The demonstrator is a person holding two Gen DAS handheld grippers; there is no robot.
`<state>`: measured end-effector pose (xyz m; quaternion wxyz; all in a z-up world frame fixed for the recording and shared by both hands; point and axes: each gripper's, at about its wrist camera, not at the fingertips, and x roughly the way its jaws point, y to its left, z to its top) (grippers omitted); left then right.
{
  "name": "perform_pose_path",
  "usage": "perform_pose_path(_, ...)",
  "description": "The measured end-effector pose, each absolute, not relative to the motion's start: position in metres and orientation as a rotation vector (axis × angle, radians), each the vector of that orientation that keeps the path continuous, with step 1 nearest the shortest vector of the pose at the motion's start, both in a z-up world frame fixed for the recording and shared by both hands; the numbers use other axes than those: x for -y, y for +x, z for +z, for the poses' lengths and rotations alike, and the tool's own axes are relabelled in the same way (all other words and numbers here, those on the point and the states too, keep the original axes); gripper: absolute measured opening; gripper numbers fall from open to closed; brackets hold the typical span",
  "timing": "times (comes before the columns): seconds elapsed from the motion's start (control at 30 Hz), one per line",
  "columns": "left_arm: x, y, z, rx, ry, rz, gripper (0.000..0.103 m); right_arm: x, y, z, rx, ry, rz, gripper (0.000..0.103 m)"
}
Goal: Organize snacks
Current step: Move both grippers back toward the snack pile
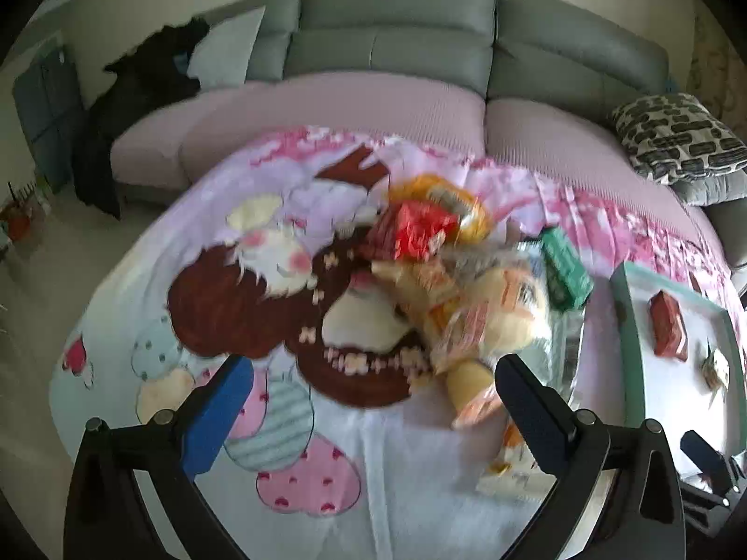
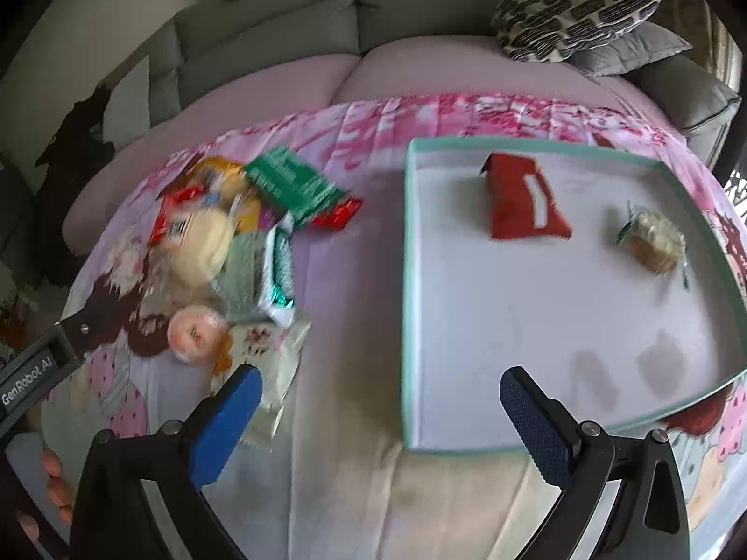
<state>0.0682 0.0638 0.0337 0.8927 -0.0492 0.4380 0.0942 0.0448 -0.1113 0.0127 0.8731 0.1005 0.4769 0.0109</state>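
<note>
Both the left gripper and right gripper are hanging wide open, empty. Two snacks are lying in the tray; the blurred snack pile, maybe ten, is waiting on the blanket.

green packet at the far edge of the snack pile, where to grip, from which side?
Judging from the right wrist view: the green packet lies flat and tilted atop the pile. Pinch across its narrow width near the free right end, coming from above on the tray side, clear of neighbours.

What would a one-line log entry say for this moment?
left gripper: open, empty | right gripper: open, empty | tray: red packet, wrapped biscuit | snack pile: on cloth
</note>
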Motion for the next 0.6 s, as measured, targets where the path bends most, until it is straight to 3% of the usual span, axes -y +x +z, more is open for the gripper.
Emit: perform_pose_path(0.6,-0.092,0.073,-0.007,-1.032,-0.215,0.167,0.103,0.067,0.060,0.010,-0.974,0.080,0.071,0.103)
